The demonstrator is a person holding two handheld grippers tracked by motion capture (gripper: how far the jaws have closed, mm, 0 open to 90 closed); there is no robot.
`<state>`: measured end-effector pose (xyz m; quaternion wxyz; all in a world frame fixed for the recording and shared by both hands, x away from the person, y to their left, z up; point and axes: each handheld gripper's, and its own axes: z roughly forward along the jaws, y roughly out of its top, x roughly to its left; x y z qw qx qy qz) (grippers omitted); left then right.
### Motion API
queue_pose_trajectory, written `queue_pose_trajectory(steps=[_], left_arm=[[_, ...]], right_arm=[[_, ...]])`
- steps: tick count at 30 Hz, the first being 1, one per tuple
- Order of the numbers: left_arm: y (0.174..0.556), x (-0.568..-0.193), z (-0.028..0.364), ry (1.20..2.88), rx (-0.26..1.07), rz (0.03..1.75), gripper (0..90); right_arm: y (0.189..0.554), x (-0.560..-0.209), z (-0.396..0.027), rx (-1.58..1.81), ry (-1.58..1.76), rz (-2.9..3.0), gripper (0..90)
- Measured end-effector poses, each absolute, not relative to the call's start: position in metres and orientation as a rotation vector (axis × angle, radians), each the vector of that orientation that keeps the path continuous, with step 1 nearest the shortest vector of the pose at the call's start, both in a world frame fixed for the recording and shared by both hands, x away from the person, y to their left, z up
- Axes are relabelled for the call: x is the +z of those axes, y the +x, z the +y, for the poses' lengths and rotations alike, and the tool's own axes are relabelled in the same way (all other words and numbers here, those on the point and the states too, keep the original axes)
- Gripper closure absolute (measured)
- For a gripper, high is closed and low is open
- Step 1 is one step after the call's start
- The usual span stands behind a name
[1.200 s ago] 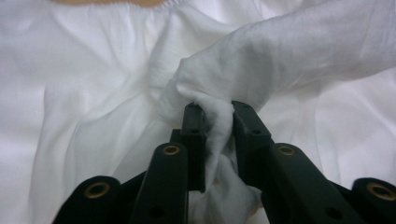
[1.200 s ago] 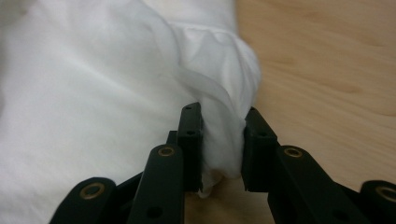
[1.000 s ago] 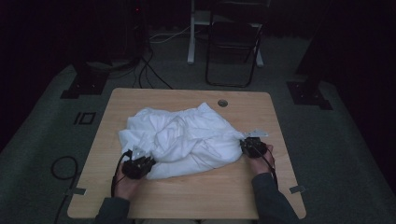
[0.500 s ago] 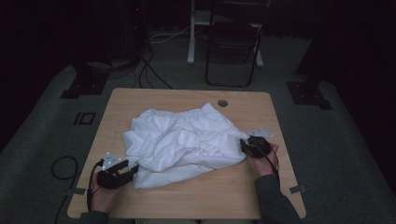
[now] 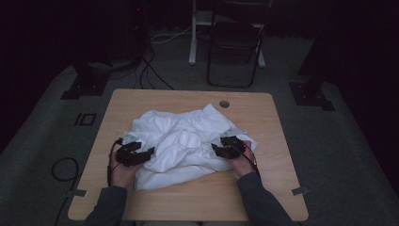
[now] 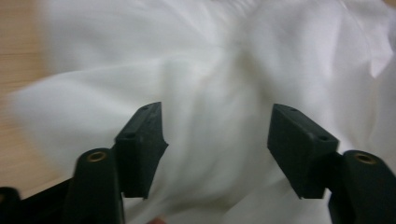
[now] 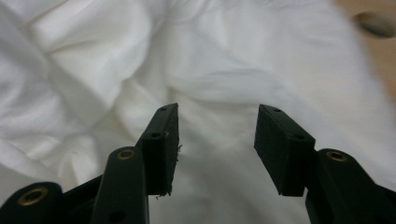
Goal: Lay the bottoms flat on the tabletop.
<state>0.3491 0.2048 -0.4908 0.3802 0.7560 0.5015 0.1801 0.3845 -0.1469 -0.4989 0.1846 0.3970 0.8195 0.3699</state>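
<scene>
From the high view, a crumpled white garment (image 5: 186,143) lies heaped mid-table (image 5: 155,99), the left gripper (image 5: 149,153) at its left edge and the right gripper (image 5: 215,149) at its right. In the left gripper view the jaws, which have just been opening, stand wide over the cloth, gripping nothing. In the right gripper view the jaws gape likewise, empty (having just eased inward slightly). Soft, light and limp, the garment will likely sag; pinching a hem or corner seems best.

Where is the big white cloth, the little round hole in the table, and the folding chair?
white cloth (image 5: 188,141), high view, on its crumpled middle.
round hole (image 5: 224,103), high view, on the dark opening near the table's far edge.
folding chair (image 5: 234,35), high view, on its dark seat.
</scene>
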Motion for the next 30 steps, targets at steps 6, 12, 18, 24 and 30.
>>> queue_pose_trajectory(steps=[6, 12, 18, 24, 30], left_arm=[[0.355, -0.503, 0.184, 1.977, 0.363, 1.254, 51.8], [0.333, -0.504, 0.188, 1.981, 0.389, 1.249, 79.7], [0.296, -0.500, 0.201, 1.979, 0.385, 1.208, 86.3], [0.269, -0.505, 0.213, 2.027, 0.391, 1.215, 88.1], [0.264, -0.512, 0.223, 2.028, 0.391, 1.262, 87.9]], right_arm=[[0.387, -0.517, -0.131, 0.938, 1.082, 2.494, 59.1], [0.364, -0.508, -0.148, 0.942, 1.067, 2.465, 85.3], [0.327, -0.496, -0.178, 0.956, 1.047, 2.408, 89.6], [0.291, -0.493, -0.213, 0.961, 1.095, 2.346, 89.7], [0.269, -0.499, -0.243, 0.890, 1.165, 2.307, 89.7]])
